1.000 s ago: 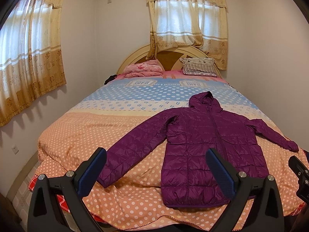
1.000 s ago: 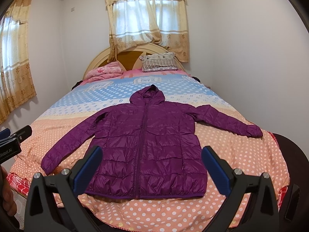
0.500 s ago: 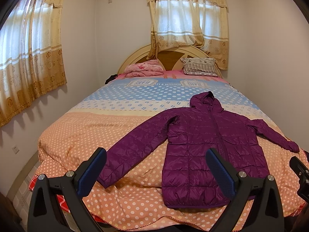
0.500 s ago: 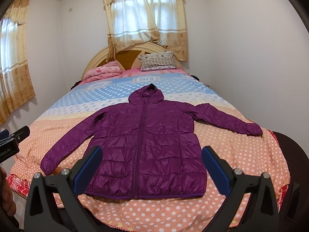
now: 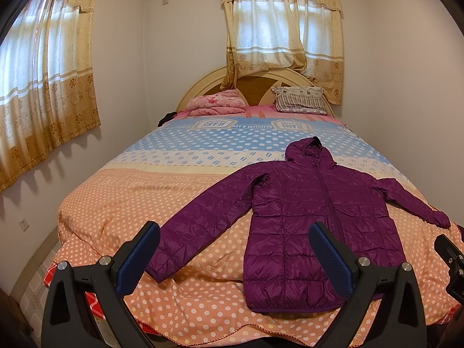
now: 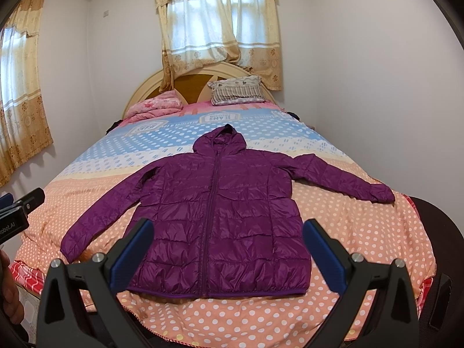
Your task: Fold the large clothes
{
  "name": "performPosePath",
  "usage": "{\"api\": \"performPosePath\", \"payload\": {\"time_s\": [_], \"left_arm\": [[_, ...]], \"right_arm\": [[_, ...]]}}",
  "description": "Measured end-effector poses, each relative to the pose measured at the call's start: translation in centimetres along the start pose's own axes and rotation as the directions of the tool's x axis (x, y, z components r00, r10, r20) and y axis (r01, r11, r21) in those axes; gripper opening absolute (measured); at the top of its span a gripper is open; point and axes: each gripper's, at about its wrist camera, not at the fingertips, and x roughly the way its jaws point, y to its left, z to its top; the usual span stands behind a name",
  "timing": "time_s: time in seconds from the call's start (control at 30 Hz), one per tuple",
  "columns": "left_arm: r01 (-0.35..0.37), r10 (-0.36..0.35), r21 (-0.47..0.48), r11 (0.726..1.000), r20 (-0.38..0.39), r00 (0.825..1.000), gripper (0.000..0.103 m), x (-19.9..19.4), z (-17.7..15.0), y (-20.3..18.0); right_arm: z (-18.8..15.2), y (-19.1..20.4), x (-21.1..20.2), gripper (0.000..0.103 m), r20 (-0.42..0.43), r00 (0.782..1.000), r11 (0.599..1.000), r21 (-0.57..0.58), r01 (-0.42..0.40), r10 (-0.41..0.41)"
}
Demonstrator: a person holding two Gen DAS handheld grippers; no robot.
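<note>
Blue pads line both sets of tongs, and both stand wide apart with nothing between them. Seen from its own camera, the left gripper [image 5: 233, 240] hovers above the foot of the bed, its left pad over the near sleeve cuff and its right pad over the lower body of the purple hooded jacket [image 5: 313, 208]. The right gripper [image 6: 227, 239] hangs over the jacket's hem, its two pads framing the zipped front. That jacket lies flat and face up on the polka-dot bedspread [image 5: 139, 203], hood toward the headboard, both sleeves spread out to the sides, hem near the foot edge. Only the right view shows the whole garment centred, with its far sleeve running toward the right side of the bed; it also catches the left gripper's black body at the left border and part of a hand [image 6: 10, 295] below it. Only the left view shows a wall socket [image 5: 23, 224] low beside the bed. Farther off, both views take in a pink folded blanket [image 5: 216, 105], a striped pillow [image 5: 300, 100] and curtained windows.
</note>
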Motion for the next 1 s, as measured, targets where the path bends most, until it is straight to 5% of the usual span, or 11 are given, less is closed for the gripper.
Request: {"api": "performPosePath", "payload": {"time_s": [0.7, 0.8, 1.0], "left_arm": [[0.022, -0.022, 0.011, 1.0, -0.019, 1.0, 0.102, 1.1, -0.5, 0.0], [0.049, -0.048, 0.027, 0.998, -0.049, 0.998, 0.102, 3.4, -0.5, -0.5], [0.006, 0.004, 0.125, 0.992, -0.075, 0.997, 0.102, 11.4, -0.5, -2.1]], "right_arm": [[-0.3, -0.6, 1.1, 0.103, -0.019, 1.0, 1.0, 0.02, -0.014, 0.014], [-0.3, -2.3, 3.3, 0.103, -0.048, 0.997, 0.997, 0.05, -0.051, 0.053], [0.4, -8.9, 9.6, 0.103, -0.097, 0.992, 0.991, 0.105, 0.086, -0.076]]}}
